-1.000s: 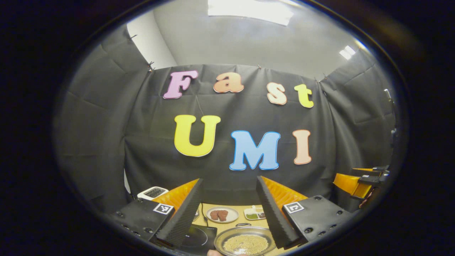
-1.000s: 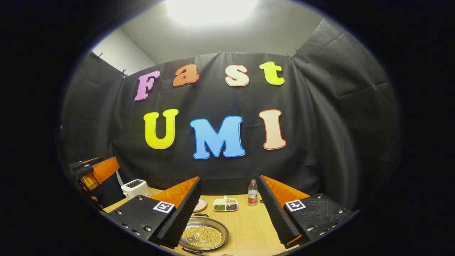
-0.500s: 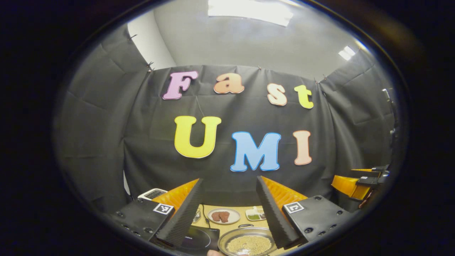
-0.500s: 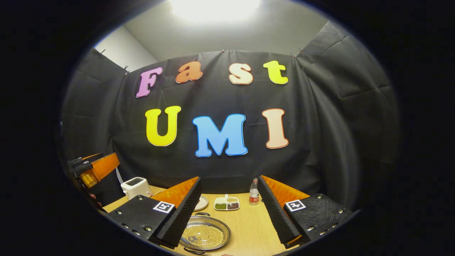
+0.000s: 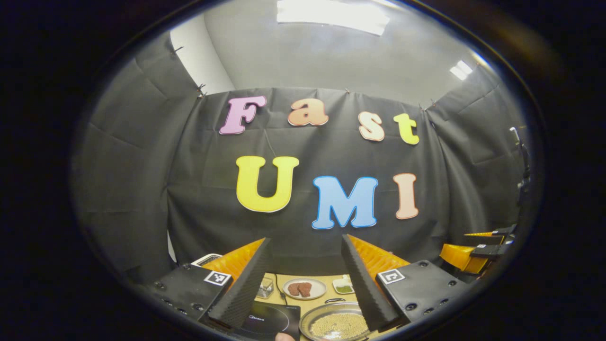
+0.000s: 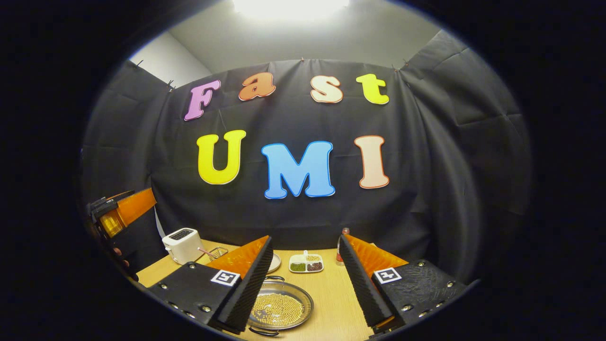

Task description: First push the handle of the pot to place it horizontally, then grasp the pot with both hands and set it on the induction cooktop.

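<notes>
The wooden table (image 6: 326, 303) carries everything. The pot (image 6: 280, 310), a shallow metal pan of yellow beans, sits near the front edge, its near handle (image 6: 261, 331) at the front; beside it, toward the left edge, lies the black induction cooktop (image 5: 267, 318). A white toaster (image 6: 182, 245) stands at the back left corner. A plate of meat (image 5: 304, 288) and a divided dish (image 6: 306, 263) sit toward the back edge. The left gripper (image 5: 303, 279) and right gripper (image 6: 303, 277) hover above, fingers apart, holding nothing.
</notes>
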Tool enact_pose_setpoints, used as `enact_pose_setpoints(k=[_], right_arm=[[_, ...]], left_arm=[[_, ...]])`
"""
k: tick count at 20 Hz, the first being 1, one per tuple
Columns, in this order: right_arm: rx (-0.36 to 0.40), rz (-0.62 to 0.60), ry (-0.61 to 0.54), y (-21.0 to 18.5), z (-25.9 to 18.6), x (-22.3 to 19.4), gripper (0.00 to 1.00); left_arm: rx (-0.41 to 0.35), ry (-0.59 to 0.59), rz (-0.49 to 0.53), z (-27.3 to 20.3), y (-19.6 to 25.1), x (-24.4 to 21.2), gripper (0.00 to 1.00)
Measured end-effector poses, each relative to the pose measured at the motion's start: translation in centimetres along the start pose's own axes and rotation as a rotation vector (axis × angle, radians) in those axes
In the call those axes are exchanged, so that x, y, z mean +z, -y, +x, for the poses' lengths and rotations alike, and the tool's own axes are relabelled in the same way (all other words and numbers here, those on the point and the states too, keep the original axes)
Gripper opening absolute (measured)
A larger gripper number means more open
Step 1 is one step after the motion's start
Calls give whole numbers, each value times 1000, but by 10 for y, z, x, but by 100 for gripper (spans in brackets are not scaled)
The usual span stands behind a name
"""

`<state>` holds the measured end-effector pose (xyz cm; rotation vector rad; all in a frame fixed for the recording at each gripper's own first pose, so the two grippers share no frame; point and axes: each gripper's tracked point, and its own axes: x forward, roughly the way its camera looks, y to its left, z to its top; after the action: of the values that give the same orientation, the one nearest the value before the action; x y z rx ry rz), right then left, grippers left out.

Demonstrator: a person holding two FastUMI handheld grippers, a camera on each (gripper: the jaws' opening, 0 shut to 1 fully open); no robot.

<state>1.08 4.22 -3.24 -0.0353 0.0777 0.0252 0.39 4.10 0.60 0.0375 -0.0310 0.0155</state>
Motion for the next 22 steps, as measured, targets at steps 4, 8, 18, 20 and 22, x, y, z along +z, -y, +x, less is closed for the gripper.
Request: enact_pose_setpoints(k=[4,8,18,20,22], right_arm=[[0,19,-96,-8,6,-26,59],[38,24,-251,-24,8,-67,36],[161,52,-651,-71,-1,-171,6],[153,56,-699,-69,-8,-183,0],[159,70,-744,-80,-4,-201,3]], left_arm=[[7,-19,-2,1,-9,-9,99],[20,-40,-5,1,-19,-20,97],[56,-82,-14,1,-50,-44,99],[61,-92,-17,1,-57,-49,97],[65,-103,-18,3,-62,-54,97]])
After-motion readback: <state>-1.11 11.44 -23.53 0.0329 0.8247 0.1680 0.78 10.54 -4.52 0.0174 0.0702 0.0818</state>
